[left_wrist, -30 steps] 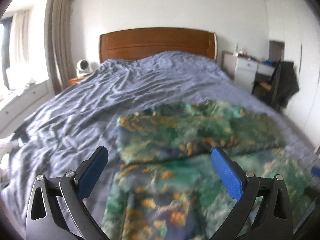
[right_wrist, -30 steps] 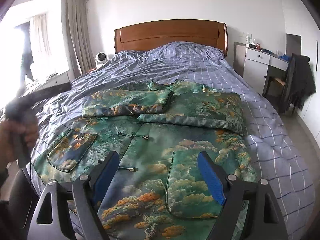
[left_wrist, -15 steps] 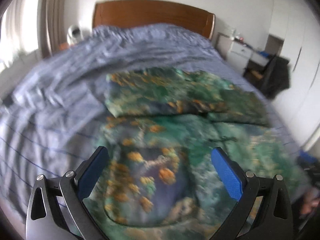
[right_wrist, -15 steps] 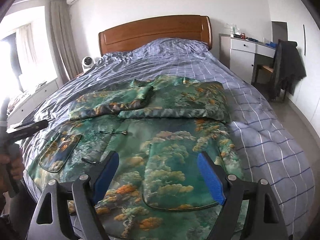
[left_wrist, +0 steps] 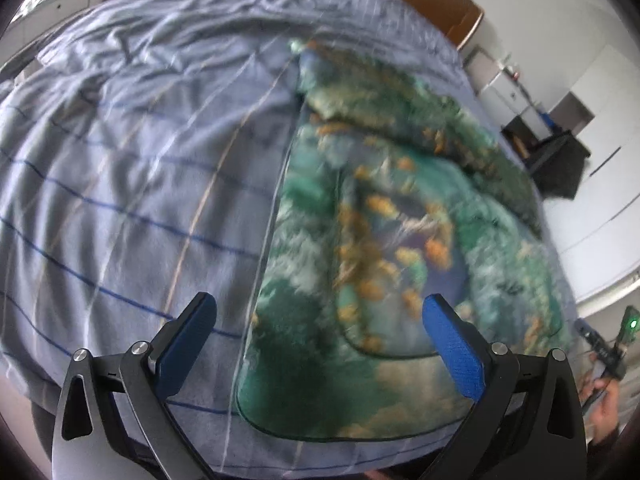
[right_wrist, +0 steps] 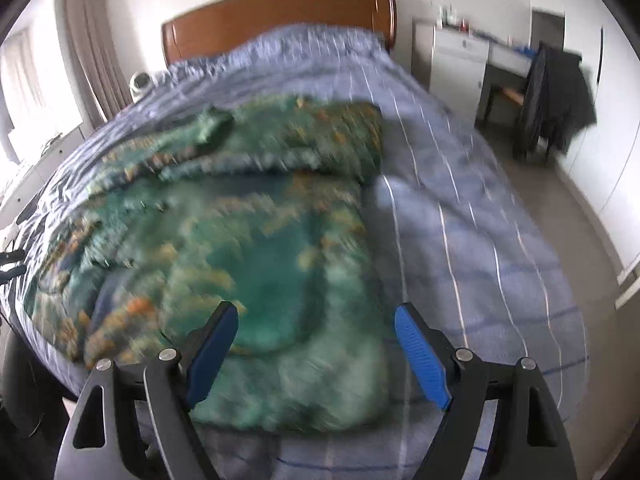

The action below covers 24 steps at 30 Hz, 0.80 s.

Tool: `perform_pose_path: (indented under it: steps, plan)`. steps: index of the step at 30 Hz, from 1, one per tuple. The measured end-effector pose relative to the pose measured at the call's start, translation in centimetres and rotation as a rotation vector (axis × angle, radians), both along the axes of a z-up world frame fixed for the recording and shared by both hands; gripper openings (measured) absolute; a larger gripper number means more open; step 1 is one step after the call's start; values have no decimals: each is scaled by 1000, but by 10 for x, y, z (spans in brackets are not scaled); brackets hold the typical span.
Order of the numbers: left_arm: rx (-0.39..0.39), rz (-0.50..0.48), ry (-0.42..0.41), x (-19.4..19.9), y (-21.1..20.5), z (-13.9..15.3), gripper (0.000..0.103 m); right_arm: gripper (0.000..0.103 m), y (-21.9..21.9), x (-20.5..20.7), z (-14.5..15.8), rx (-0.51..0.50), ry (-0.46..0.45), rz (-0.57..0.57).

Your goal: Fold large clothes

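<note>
A large green jacket (left_wrist: pixel 384 240) with an orange and white landscape print lies spread on the blue checked bed cover (left_wrist: pixel 132 184), its sleeves folded across the upper part. It also shows in the right wrist view (right_wrist: pixel 248 248). My left gripper (left_wrist: pixel 320 344) is open and empty, just above the jacket's bottom left corner. My right gripper (right_wrist: pixel 316 352) is open and empty, above the jacket's bottom right corner. Both views are motion-blurred.
A wooden headboard (right_wrist: pixel 276 24) stands at the far end of the bed. A white cabinet (right_wrist: pixel 456 60) and a chair with a dark garment (right_wrist: pixel 556 96) stand to the right. The floor (right_wrist: pixel 592 240) runs along the bed's right side.
Both grippers have dropped lower and closer to the jacket's bottom hem, the left swinging to its left corner, the right to its right corner. Both stay open.
</note>
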State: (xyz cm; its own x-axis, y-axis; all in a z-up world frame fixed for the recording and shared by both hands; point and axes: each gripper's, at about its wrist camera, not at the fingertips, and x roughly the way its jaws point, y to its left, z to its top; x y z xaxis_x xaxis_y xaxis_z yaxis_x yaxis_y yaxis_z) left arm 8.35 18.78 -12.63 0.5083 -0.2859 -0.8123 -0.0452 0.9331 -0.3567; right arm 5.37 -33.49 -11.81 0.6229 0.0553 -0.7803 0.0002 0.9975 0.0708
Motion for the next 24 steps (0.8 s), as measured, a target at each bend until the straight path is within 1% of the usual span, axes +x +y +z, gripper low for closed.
perform_pose_path:
  steps: [1, 3, 4, 7, 8, 10, 12, 14, 16, 17, 18, 19, 20, 21, 22, 23, 24]
  plan:
    - [-9, -12, 14, 2, -2, -6, 102, 83, -7, 2, -7, 21, 38, 5]
    - [-44, -43, 45, 8, -5, -19, 102, 83, -16, 4, -17, 41, 77, 12]
    - [-46, -52, 58, 10, -7, -23, 102, 83, -20, 6, -23, 52, 99, 20]
    - [-15, -84, 67, 13, -16, -30, 102, 83, -27, 15, -43, 63, 172, 7]
    - [-7, -99, 62, 11, -19, -29, 102, 83, -28, 18, -48, 97, 191, 18]
    - [-19, -125, 59, 9, -22, -29, 102, 83, -28, 23, -57, 192, 223, 54]
    - [-28, -161, 55, 5, -29, -29, 102, 83, -25, 26, -62, 239, 238, 74]
    - [-4, -189, 53, 2, -37, -27, 101, 84, -24, 29, -64, 269, 260, 75]
    - [27, -198, 60, 4, -42, -26, 95, 82, -23, 31, -63, 304, 277, 67]
    - [42, -196, 67, 4, -43, -25, 88, 82, -22, 32, -62, 316, 284, 74]
    - [64, -187, 81, 5, -44, -23, 76, 76, -20, 31, -60, 317, 287, 86]
    - [75, -182, 89, 4, -45, -23, 71, 63, -16, 31, -56, 294, 291, 104]
    - [80, -180, 97, 4, -45, -20, 59, 43, -14, 31, -54, 268, 292, 114]
    - [90, -178, 102, 3, -42, -16, 45, 35, -13, 31, -52, 254, 291, 118]
    - [96, -179, 107, 3, -41, -13, 38, 26, -13, 32, -49, 256, 288, 120]
    - [99, -178, 111, 2, -40, -10, 25, 21, -14, 33, -46, 263, 285, 115]
    - [98, -178, 111, 1, -39, -5, 21, 20, -13, 34, -41, 274, 281, 114]
